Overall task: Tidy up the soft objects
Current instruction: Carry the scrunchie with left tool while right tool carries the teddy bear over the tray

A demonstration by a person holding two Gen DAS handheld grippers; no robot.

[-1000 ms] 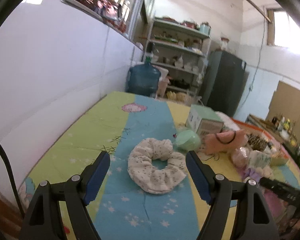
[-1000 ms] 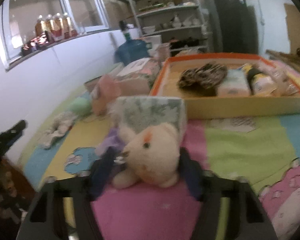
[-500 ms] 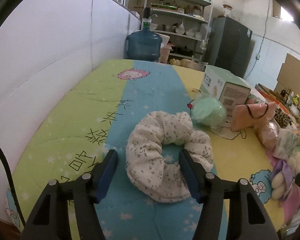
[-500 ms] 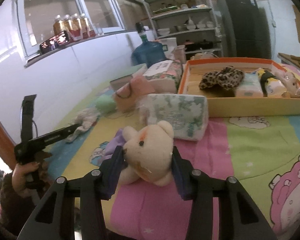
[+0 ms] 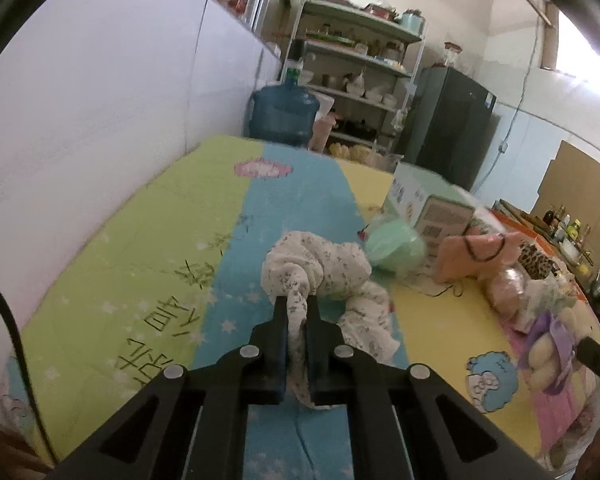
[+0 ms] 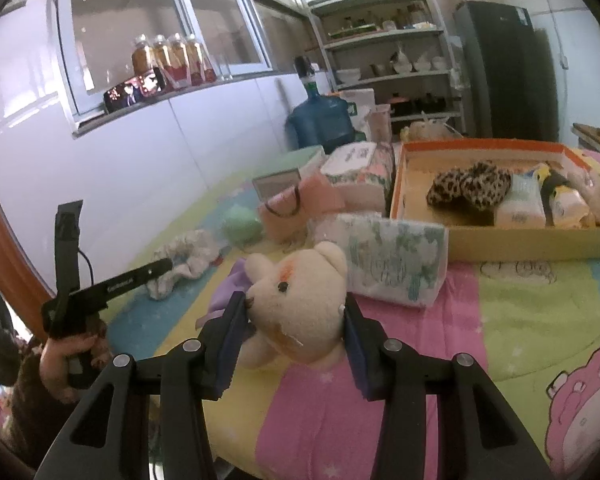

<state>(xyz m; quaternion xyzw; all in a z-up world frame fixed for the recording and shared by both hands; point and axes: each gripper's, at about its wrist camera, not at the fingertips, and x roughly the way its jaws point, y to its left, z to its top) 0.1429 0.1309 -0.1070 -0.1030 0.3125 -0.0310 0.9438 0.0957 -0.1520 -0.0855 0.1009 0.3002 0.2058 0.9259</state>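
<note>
Pinching a fold of the white flowered scrunchie (image 5: pixel 320 276), the left gripper (image 5: pixel 298 320) has just closed its jaws to a narrow slit, with the cloth squeezed between them. In the left wrist view the rest of the scrunchie lies straight ahead of the jaws and trails off to the right on the blue stripe of the table (image 5: pixel 148 240), so its bulk hangs beyond the fingertips rather than inside them. Just past it sit a green pouch (image 5: pixel 396 246) and a pink plush pouch (image 5: pixel 472 256), with a pale green box (image 5: pixel 428 208) behind them.

In the right wrist view the right gripper (image 6: pixel 296 316) holds the cream teddy bear (image 6: pixel 296 304), jaws about half spread and pressed against both sides of its head, the body sagging toward the table. The orange-rimmed tray (image 6: pixel 532 236), already carrying a leopard scrunchie (image 6: pixel 470 188) and small packets, lies ahead and to the right of the bear, beyond a tissue pack (image 6: pixel 392 264). The left gripper shows at the far left of this view with the white scrunchie at its tip, well apart from the tray.

I judge the tray to be the goal: the right hand is the nearer one, with the tissue pack standing between bear and tray, so the bear must pass over it.
</note>
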